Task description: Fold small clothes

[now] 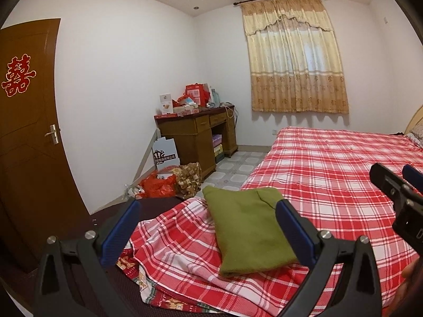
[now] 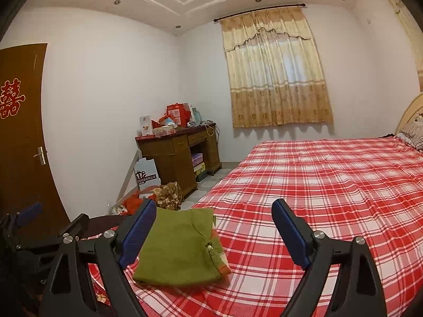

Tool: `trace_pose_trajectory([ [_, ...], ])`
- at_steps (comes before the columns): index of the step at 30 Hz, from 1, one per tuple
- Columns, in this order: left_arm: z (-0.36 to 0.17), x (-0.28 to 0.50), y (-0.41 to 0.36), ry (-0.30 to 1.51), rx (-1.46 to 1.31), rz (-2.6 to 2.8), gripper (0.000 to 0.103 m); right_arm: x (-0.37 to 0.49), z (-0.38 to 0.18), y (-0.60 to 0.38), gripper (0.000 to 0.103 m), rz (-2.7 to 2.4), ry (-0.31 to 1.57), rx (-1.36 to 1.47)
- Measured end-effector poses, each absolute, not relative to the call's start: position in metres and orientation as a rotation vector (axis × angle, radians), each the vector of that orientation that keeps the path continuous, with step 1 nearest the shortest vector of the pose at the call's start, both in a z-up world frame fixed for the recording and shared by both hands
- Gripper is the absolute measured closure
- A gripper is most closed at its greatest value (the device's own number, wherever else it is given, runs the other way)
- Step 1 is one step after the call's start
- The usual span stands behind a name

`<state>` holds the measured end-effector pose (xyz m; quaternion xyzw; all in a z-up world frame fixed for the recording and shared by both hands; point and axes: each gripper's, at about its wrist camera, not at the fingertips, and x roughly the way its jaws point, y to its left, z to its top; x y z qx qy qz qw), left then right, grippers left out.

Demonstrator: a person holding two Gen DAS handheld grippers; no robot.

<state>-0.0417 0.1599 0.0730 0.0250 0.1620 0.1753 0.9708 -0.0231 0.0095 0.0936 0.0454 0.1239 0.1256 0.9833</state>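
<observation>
Garment (image 1: 246, 229), olive green, folded, lay at the near corner of the plaid bed (image 1: 343, 174). Left gripper (image 1: 208, 232) and right gripper (image 2: 214, 235) were wide apart, empty. Advice: square edges before releasing further folds.

**Hidden, cropped and unclear parts of the bedroom views**

In the left wrist view, the right edge of the green garment (image 1: 246, 227) is covered by the right finger of the left gripper (image 1: 208, 228). The right gripper (image 1: 396, 185) is cut off at three o'clock, so its jaws cannot be judged there. The door (image 1: 29, 137) is cropped at nine o'clock. In the right wrist view, the garment's left side is masked by a blue finger pad (image 2: 137, 233). The headboard (image 2: 411, 112) and pillow (image 2: 413, 132) are cut at three o'clock. The items heaped on the desk (image 2: 182, 145) are too small to be identified.
</observation>
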Motion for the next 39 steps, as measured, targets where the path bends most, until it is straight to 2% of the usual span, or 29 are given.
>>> trace_pose_trajectory([
  [39, 0.0694, -0.0411, 0.1570, 0.350, 0.044, 0.352, 0.000, -0.0232, 0.0892, 0.0149, 0.013, 0.254, 0.273, 0.080],
])
